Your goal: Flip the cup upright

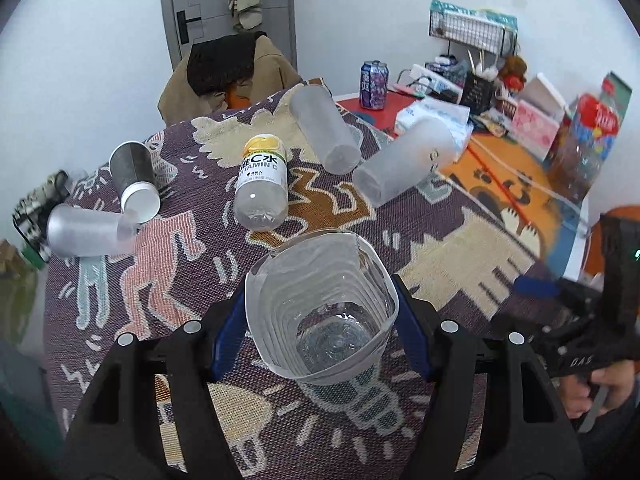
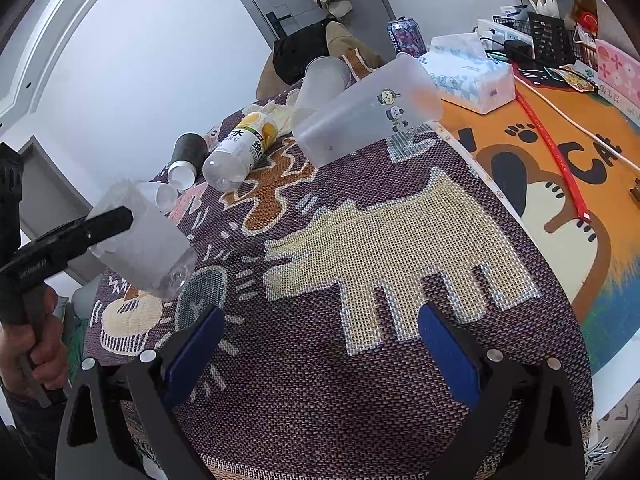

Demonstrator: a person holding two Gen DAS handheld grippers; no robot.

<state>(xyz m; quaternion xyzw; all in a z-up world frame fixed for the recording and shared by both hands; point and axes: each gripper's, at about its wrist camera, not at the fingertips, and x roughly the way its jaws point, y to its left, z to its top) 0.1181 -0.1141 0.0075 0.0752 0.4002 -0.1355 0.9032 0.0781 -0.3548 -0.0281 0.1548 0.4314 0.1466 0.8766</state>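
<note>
Cup (image 1: 324,312), clear ribbed plastic, sits between the blue pads of the left gripper (image 1: 320,320), jaws closed against its sides; mouth faces the camera, and from the right wrist view the cup (image 2: 140,244) is tilted, raised off the patterned cloth (image 2: 360,240). Right gripper (image 2: 320,344) hovers over the cloth, jaws wide apart, holding nothing. Farther back lie a vitamin water bottle (image 1: 262,180) and frosted tumblers (image 1: 404,160)
</note>
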